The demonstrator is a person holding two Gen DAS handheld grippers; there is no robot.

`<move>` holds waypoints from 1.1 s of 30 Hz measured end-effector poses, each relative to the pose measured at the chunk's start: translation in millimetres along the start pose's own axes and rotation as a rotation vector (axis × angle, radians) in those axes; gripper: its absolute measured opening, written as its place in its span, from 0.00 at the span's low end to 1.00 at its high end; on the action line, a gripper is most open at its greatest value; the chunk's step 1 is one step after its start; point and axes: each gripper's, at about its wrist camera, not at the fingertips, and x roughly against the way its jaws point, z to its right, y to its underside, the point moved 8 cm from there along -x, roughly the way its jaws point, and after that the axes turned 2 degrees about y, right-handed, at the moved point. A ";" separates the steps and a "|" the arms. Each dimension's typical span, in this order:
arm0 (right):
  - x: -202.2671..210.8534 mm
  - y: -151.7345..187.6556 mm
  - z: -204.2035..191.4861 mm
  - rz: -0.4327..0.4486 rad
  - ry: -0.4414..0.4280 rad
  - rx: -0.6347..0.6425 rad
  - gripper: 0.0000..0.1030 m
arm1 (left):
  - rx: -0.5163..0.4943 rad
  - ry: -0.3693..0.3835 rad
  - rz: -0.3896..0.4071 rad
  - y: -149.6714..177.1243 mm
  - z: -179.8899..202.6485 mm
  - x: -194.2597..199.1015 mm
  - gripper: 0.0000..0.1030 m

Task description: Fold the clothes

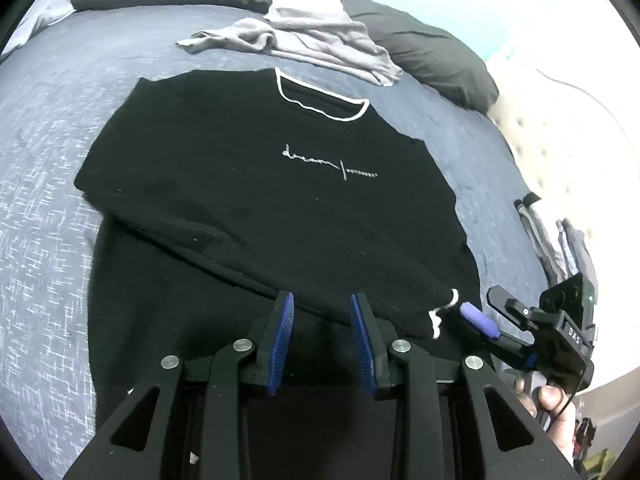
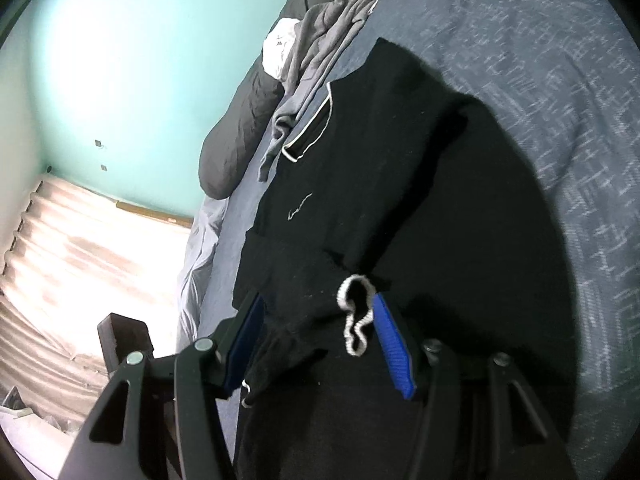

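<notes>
Black shirt (image 1: pixel 280 184) on bed (image 1: pixel 44 184); left gripper (image 1: pixel 322 308) spread, right gripper (image 2: pixel 320 312) spread around its cuff (image 2: pixel 354 316).

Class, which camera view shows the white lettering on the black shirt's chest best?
The left wrist view: the black shirt faces the camera and its white lettering shows whole, script plus small print. The right wrist view shows only a short white squiggle, seen side-on and partly hidden by folds.

The black shirt (image 1: pixel 280 184) ahead of the left gripper (image 1: pixel 322 340) has thin white writing (image 1: pixel 330 163) on its chest. The first word looks like "dream". After a short line come tiny letters too small to read. Off to the right, the other gripper (image 1: pixel 480 316) has a white label (image 1: pixel 574 336) that says "DAS".
</notes>
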 end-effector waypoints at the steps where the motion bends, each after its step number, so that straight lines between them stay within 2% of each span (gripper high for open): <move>1: -1.2 0.2 -1.6 -0.002 -0.005 0.005 0.56 | 0.002 0.001 0.007 0.0 -2.3 0.4 0.31; 13: -25.3 -3.7 -11.3 -0.017 -0.008 0.067 0.56 | 0.117 0.066 0.057 9.4 -38.5 -6.5 0.32; 19: -31.0 5.8 -18.9 -0.060 -0.065 0.053 0.56 | 0.145 0.091 0.081 4.3 -47.1 -0.6 0.32; 21: -31.8 10.4 -22.9 -0.075 -0.083 0.051 0.56 | 0.132 0.078 0.102 1.5 -49.0 4.8 0.33; 26: -34.1 20.9 -19.5 -0.104 -0.010 0.061 0.55 | 0.144 0.069 0.117 -0.7 -59.1 10.3 0.34; 30: -30.3 21.3 -3.9 -0.085 0.072 0.045 0.34 | 0.155 0.061 0.115 0.1 -65.7 9.5 0.35; 33: -27.1 21.6 7.9 -0.071 0.133 0.032 0.34 | 0.155 0.048 0.116 0.1 -70.6 9.3 0.35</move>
